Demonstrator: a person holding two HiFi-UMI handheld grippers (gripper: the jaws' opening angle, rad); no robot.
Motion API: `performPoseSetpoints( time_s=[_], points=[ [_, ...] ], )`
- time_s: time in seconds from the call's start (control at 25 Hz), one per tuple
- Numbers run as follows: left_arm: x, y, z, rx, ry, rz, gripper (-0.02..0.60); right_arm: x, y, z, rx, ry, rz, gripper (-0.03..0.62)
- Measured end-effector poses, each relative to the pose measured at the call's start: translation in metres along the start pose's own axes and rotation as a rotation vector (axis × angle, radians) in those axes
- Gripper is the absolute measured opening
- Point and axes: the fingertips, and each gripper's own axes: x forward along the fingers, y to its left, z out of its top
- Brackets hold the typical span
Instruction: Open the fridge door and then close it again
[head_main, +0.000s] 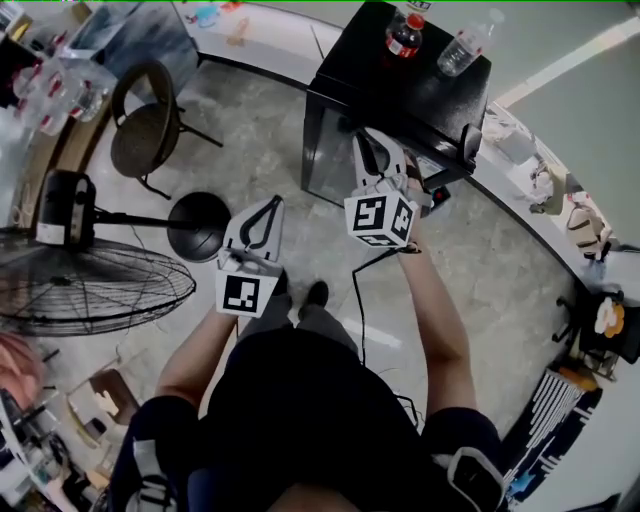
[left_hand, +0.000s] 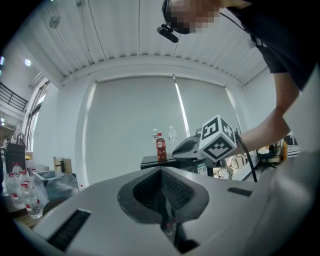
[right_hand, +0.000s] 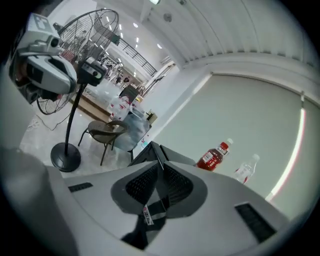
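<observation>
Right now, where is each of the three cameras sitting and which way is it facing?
Head view: on the person's head, looking steeply down at the black fridge; both forearms, left gripper and right gripper show.
Left gripper view: on the left gripper, facing past shut jaws toward the fridge; right forearm and torso show.
Right gripper view: on the right gripper, facing over shut jaws toward fridge top, chair, fan; left gripper shows.
Shared: all three show the cola bottle and water bottle on the fridge.
</observation>
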Motion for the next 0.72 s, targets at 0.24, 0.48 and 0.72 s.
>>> performPoseSetpoints(
  time_s=[0.24,0.48,0.72],
  points=[
    [0.000,-0.002,0.010,0.002,-0.016,0.001,0.023,-0.044,-0.012,-0.007,0.200,-0.031,-0.034,0.023],
    [-0.004,-0.005,0.023,0.000,-0.039,0.012,0.023,-0.089,-0.021,-0.004,0.386,-0.103,-0.077,0.020],
    [-0.008,-0.007,0.034,0.010,-0.069,0.026,0.023,-0.130,-0.030,-0.005,0.551,-0.157,-0.127,0.020]
  ],
)
